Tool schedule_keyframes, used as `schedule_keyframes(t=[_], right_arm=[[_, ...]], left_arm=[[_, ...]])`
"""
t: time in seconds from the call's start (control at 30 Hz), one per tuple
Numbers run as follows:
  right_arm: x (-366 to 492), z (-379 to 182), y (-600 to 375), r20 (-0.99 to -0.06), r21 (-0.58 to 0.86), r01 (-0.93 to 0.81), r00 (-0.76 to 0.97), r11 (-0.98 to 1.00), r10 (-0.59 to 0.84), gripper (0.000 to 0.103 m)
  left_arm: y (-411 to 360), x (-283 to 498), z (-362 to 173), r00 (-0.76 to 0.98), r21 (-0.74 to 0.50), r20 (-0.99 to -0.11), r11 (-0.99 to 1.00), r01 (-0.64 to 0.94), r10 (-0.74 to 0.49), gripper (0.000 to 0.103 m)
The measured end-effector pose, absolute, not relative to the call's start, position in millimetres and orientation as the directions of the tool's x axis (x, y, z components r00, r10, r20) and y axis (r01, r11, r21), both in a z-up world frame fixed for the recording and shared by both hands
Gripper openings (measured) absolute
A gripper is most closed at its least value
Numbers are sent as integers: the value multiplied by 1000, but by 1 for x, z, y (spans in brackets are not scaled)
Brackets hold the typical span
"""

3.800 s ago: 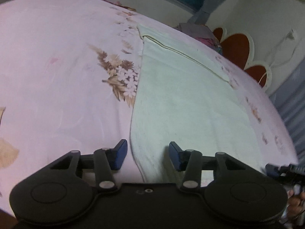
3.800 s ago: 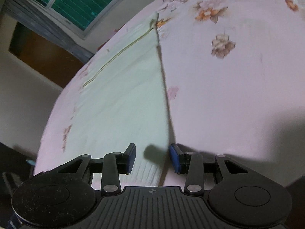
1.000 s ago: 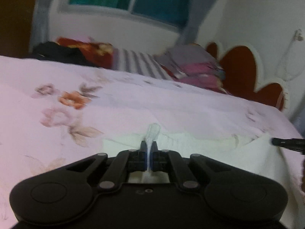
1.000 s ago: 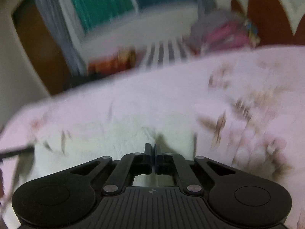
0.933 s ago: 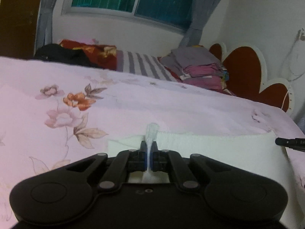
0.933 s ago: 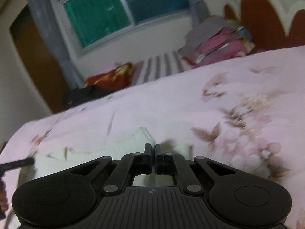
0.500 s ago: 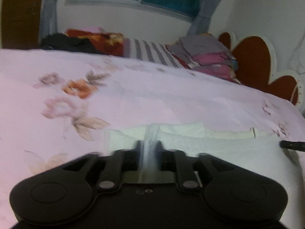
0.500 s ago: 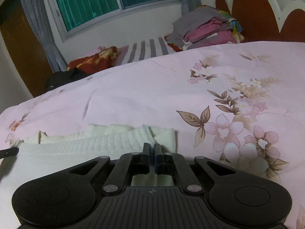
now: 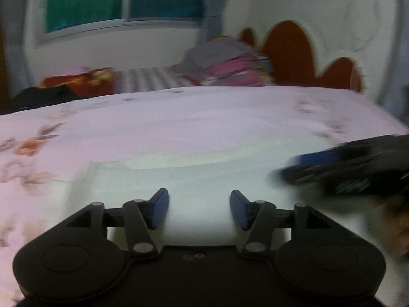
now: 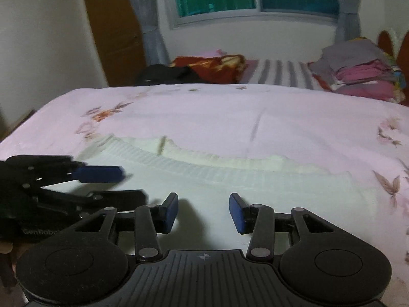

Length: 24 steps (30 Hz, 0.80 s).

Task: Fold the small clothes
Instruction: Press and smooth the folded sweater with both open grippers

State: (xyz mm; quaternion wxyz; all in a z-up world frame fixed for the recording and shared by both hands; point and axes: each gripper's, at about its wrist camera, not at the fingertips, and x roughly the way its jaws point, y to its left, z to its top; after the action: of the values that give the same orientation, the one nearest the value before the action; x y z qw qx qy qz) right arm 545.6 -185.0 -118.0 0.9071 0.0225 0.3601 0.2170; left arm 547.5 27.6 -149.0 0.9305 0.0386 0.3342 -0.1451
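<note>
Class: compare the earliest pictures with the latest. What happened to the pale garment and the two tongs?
The pale garment was folded: its near edge now lies over the far part. Both tongs, the left and right, were clamped on it and have just been opening, letting go. The pink floral bedsheet is unchanged.

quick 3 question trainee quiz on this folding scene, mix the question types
1. True or false: the left tongs grip the garment.
2. Multiple choice: the garment lies on A) a floral bedsheet, B) a wooden table, C) a striped rug.
3. Short answer: what is stacked at the far right by the headboard?

Key
1. False. Both the left and right tongs have just been opening, with nothing pinched between the pads.
2. A
3. Folded clothes.
</note>
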Motion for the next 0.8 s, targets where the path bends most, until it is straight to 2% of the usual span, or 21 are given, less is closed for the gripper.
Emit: schedule_keyframes(t=[0.07,0.13,0.17,0.23,0.27,0.37,0.47,0.57,0.63,0.73,0.8], right_arm=[[557,-121,-203,-664,125,-257,696,958,274,43],[572,-128,-234,-698,71,-88,707,994,113,43],[575,-129,-247,-701,97,-55,705,994,107,43],[577,-124,-257,-711,69,-36,699,997,74,44],[573,-117,-257,-700,52,-22,712,998,52,44],[553,-99,-249,-652,108,-95,744,990,143,44],[535,-97,-218,-642,148,-246,713,958,282,44],[524,-109,-183,-666,117,-370,659,922,350,44],[523,-118,-176,-686,96,-386,642,918,342,44],[520,-125,-184,-687,113,-356,646,927,332,44],[518,-125,-197,-691,56,-280,681,958,240,43]], left_arm=[[56,560,-155,765,1,-628,983,185,-143,54],[87,566,-157,770,-67,-626,992,108,-126,52],[97,566,-155,771,-99,-623,991,88,-131,51],[103,557,-143,790,-103,-605,994,43,-97,54],[103,550,-136,803,-123,-583,991,58,-119,54],[77,527,-123,816,-137,-545,980,143,-195,61],[33,512,-127,778,-74,-569,959,273,-266,61],[7,504,-144,741,-9,-607,934,356,-288,61],[10,505,-154,719,-8,-635,933,361,-283,63],[34,509,-157,735,-30,-632,955,296,-248,64],[47,508,-155,742,-34,-632,965,259,-222,64]])
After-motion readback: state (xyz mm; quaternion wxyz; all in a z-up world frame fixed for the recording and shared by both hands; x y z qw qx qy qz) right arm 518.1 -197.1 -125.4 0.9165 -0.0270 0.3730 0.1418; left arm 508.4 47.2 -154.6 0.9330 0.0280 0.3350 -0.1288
